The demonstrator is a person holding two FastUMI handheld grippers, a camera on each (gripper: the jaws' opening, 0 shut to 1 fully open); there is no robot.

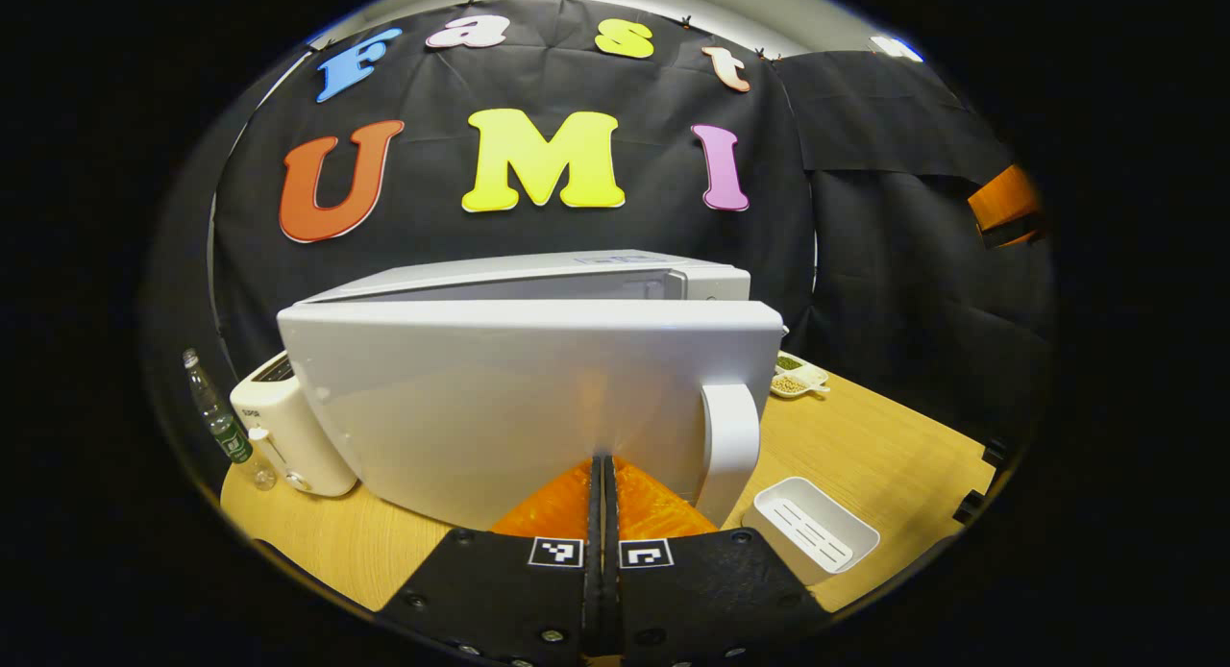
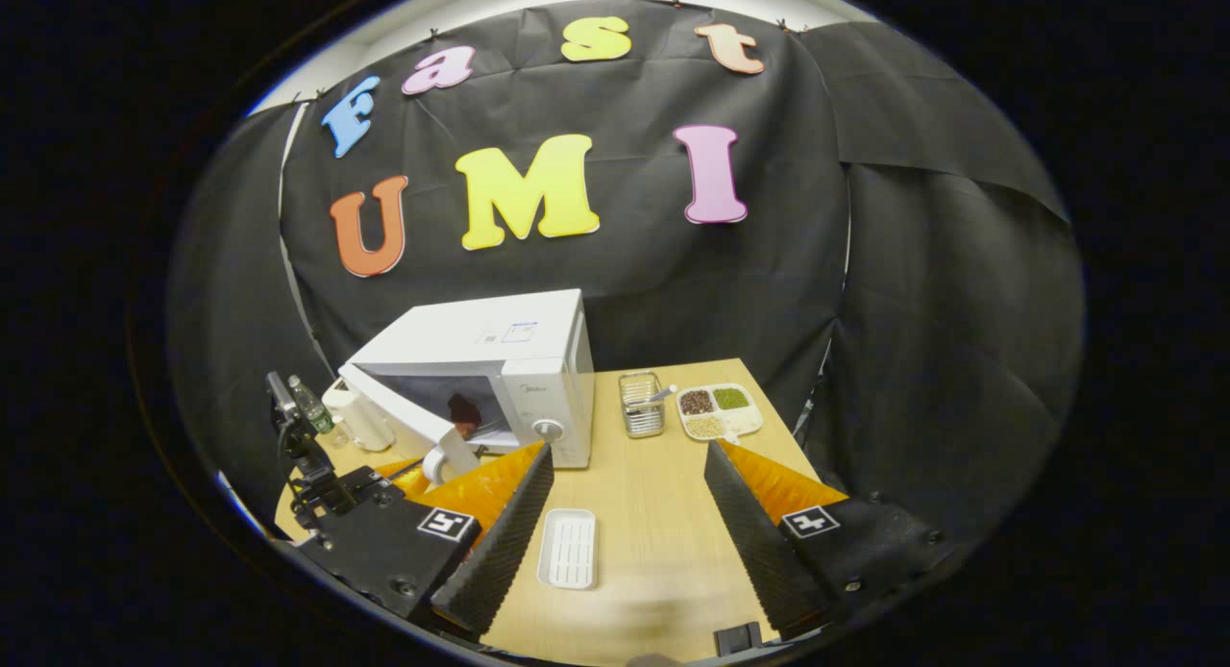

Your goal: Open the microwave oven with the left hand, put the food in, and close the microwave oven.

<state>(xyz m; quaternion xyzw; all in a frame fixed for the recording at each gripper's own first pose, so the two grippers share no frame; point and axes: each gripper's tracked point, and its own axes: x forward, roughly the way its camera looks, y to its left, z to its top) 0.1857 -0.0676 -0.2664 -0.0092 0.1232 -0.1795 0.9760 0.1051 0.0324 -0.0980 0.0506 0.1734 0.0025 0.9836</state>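
Note:
The white microwave (image 2: 500,359) stands at the back left of the wooden table, its door (image 1: 500,398) swung partly open. My left gripper (image 1: 602,461) is shut with nothing between its fingers, and the tips rest against the door's outer face, left of the curved handle (image 1: 730,446). The right gripper view shows the left gripper (image 2: 405,471) low beside the door's handle (image 2: 442,460). A dark reddish piece of food (image 2: 464,412) sits inside the cavity. My right gripper (image 2: 625,489) hangs open above the table, holding nothing.
An empty white tray (image 2: 569,549) lies in front of the microwave. A wire basket with a utensil (image 2: 641,405) and a divided dish of beans (image 2: 719,410) stand to its right. A white toaster (image 1: 288,432) and a bottle (image 1: 219,422) are at the far left edge.

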